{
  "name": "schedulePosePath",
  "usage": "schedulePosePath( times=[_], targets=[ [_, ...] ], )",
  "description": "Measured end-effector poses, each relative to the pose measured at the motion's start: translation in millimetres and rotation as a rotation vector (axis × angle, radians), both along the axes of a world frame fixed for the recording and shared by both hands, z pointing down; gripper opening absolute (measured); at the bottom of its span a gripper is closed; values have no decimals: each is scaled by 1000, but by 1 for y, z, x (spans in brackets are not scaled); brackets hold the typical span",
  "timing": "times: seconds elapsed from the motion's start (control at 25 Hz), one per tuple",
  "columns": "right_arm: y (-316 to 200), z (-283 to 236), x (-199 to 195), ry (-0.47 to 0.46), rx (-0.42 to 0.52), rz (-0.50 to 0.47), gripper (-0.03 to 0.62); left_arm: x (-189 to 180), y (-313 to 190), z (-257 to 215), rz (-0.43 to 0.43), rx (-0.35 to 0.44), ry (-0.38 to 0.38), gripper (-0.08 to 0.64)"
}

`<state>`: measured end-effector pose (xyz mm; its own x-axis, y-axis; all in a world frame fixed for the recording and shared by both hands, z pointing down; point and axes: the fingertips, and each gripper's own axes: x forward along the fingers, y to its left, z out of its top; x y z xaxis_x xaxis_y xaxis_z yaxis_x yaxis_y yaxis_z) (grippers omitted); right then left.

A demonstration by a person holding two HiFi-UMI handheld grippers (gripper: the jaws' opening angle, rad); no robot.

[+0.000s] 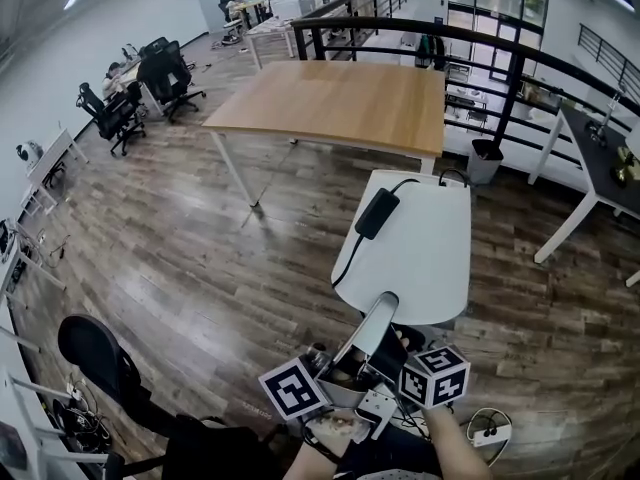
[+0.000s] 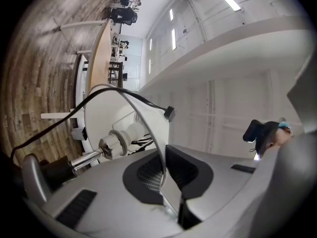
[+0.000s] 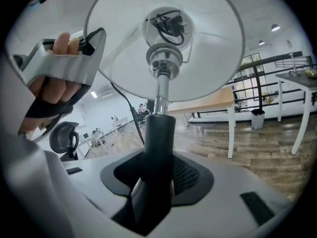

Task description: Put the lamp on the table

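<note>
I carry a lamp with a white shade [image 1: 415, 238] over the wood floor, short of the wooden table [image 1: 340, 103]. Its black cord and adapter [image 1: 377, 213] lie across the shade. My left gripper [image 2: 166, 175] is shut on the thin rim of the shade [image 2: 106, 110]; the bulb socket [image 2: 118, 142] shows inside. My right gripper [image 3: 158, 177] is shut on the lamp's black stem [image 3: 158, 138], under the shade [image 3: 163, 38]. In the head view both grippers sit low in the middle, the left gripper [image 1: 368, 330] beside the right gripper [image 1: 402, 353].
Black office chairs [image 1: 150, 83] stand at the far left and one chair [image 1: 95, 353] is near my feet. A black railing [image 1: 500, 53] runs behind the table, with a bin [image 1: 486, 160] below it. A dark desk [image 1: 595, 158] stands right. A power strip [image 1: 488, 428] lies on the floor.
</note>
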<state>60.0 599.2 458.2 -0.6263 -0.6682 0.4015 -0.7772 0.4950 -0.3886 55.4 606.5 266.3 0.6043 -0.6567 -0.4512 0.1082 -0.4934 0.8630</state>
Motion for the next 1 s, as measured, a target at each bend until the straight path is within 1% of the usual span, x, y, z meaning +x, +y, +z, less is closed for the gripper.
schedulePosePath(
  times=[0.24, 0.44, 0.68, 1.0],
  targets=[
    [-26, 8, -2, 3, -13, 9, 170, -2, -29, 8, 12, -14, 3, 25],
    [-63, 5, -9, 11, -11, 17, 170, -10, -64, 5, 22, -8, 10, 25],
    [-112, 0, -21, 26, 2, 26, 170, -26, -111, 0, 30, 3, 25, 25],
    [-179, -1, -46, 30, -4, 33, 170, -52, -180, 0, 38, -4, 32, 25]
  ],
)
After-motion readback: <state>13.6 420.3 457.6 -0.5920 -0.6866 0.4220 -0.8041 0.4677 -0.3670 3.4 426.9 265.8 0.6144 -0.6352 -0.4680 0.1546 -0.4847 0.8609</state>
